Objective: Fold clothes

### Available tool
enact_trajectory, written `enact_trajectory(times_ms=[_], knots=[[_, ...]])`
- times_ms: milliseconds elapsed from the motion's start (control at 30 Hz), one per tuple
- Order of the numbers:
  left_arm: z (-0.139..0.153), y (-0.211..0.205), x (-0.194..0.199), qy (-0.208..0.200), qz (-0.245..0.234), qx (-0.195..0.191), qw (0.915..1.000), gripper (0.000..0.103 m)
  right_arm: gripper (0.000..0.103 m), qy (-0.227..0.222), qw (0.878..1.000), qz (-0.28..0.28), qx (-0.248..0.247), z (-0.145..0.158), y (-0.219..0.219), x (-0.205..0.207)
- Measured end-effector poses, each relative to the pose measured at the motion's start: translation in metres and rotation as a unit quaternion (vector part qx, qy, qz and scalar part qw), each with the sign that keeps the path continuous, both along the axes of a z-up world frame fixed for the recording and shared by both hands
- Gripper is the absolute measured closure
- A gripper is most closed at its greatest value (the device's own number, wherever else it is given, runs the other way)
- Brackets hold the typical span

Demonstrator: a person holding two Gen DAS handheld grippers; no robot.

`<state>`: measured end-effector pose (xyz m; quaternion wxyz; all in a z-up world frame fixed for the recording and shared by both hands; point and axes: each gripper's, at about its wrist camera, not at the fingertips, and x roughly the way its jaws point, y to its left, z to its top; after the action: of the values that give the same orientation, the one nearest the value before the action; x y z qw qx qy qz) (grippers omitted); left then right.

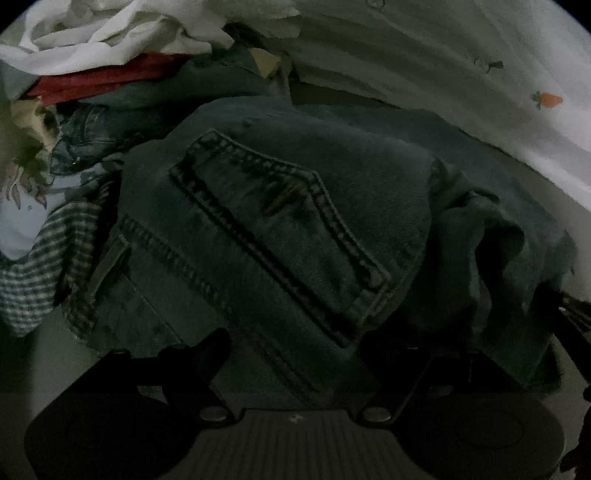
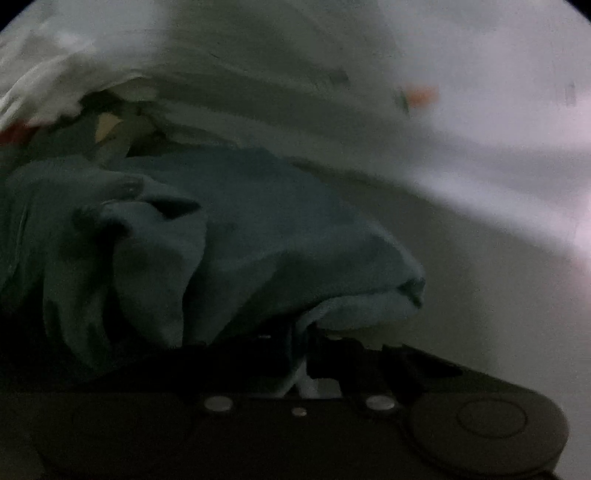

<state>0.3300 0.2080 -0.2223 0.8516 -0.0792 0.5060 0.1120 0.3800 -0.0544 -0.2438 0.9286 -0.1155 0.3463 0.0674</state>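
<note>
Dark blue jeans point(image 1: 295, 229) lie bunched on a white sheet, back pocket point(image 1: 280, 221) facing up, filling the left wrist view. My left gripper point(image 1: 295, 350) is open, its fingers spread wide with the denim lying between and over them. In the right wrist view the jeans point(image 2: 229, 236) show as a blurred blue-grey mound. My right gripper point(image 2: 299, 354) is shut on a fold of the denim, which is pinched between its two dark fingers.
A heap of other clothes sits at the far left: white garments point(image 1: 103, 33), a red one point(image 1: 92, 81), more denim point(image 1: 92, 125) and a green checked cloth point(image 1: 40, 266). The white sheet point(image 1: 461, 62) with a small carrot print point(image 1: 548, 99) spreads right.
</note>
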Motion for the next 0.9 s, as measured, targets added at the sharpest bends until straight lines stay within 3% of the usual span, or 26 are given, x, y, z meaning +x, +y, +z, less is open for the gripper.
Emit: enact_trajectory(times_ms=[100, 300, 333, 400, 467, 500, 600, 767, 833, 900], knots=[[0.006, -0.009, -0.005, -0.007, 0.000, 0.003, 1.0000, 0.026, 0.098, -0.036, 0.999, 0.010, -0.039, 0.005, -0.005, -0.006], [0.021, -0.032, -0.017, -0.024, -0.007, 0.004, 0.9997, 0.026, 0.103, -0.090, 0.991, -0.041, -0.091, 0.018, -0.042, 0.001], [0.023, -0.037, -0.018, -0.027, -0.012, 0.006, 0.9996, 0.026, 0.103, -0.111, 0.984, -0.070, -0.123, 0.022, -0.051, 0.001], [0.026, -0.049, -0.022, -0.031, -0.020, 0.007, 0.9993, 0.026, 0.103, -0.165, 0.955, -0.137, -0.207, 0.032, -0.094, 0.003], [0.026, -0.059, -0.019, -0.029, -0.027, -0.001, 0.9992, 0.026, 0.103, -0.157, 0.944, -0.208, -0.201, 0.049, -0.157, 0.012], [0.024, -0.066, -0.018, -0.027, -0.032, -0.007, 0.9991, 0.026, 0.103, -0.136, 0.940, -0.254, -0.183, 0.060, -0.201, 0.017], [0.021, -0.083, -0.012, -0.023, -0.039, -0.009, 0.9989, 0.026, 0.103, -0.111, 0.938, -0.318, -0.079, 0.081, -0.294, 0.009], [0.031, -0.091, -0.009, -0.046, -0.040, -0.005, 0.9981, 0.033, 0.101, -0.069, 0.940, -0.313, 0.115, 0.079, -0.337, -0.013], [0.037, -0.088, -0.008, -0.056, -0.044, 0.015, 0.9973, 0.035, 0.097, -0.033, 0.918, -0.299, 0.259, 0.059, -0.330, -0.011], [0.042, -0.081, -0.005, -0.063, -0.052, 0.038, 0.9960, 0.036, 0.096, 0.005, 0.879, -0.281, 0.386, 0.038, -0.321, -0.004]])
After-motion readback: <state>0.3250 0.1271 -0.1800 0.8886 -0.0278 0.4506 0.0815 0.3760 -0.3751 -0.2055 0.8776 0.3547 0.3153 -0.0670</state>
